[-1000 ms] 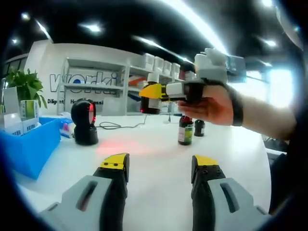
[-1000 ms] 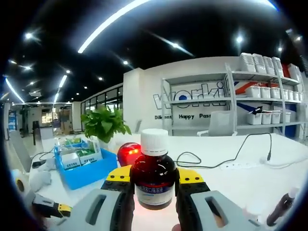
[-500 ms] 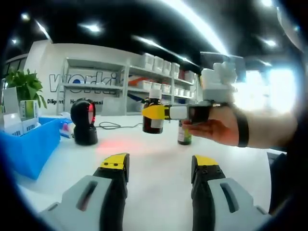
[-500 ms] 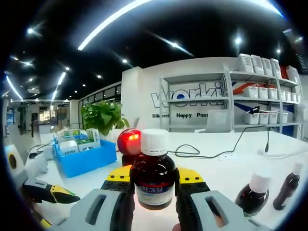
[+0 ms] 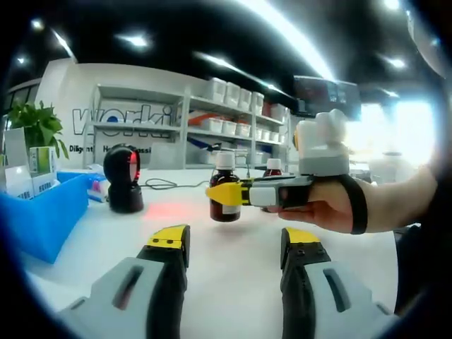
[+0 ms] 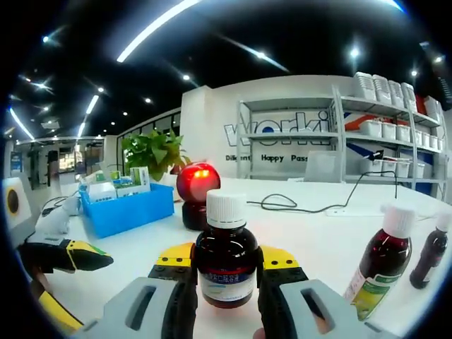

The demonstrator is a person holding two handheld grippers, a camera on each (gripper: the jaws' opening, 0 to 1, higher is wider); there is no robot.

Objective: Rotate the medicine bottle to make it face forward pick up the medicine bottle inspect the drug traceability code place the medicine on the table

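Scanning the right gripper view left to right: the left gripper pokes in low at the edge, yellow-tipped, jaws parted, nothing between them. Beyond it sits a blue bin of cartons, hard plastic, with a leafy plant behind. Next, the scanner, a black rounded head glowing red, stands on the white table. Centre: the medicine bottle, dark amber, glossy, squat and round with a ribbed white cap and a paper label facing the camera. The right gripper is closed on its body, one jaw on each side. The long axis is upright. To the right stand two spare bottles, same build, near but not touching.

In the left gripper view the bottle hangs just above the tabletop, base apparently clear of it, though the gap is hard to read. The scanner lies well to its left.

Judgement: the coming move is set-down, so what matters is bottle straight over bare table, axis vertical. The right hand does this; the left only waits. Smooth glass or plastic may slip if the grip loosens early.
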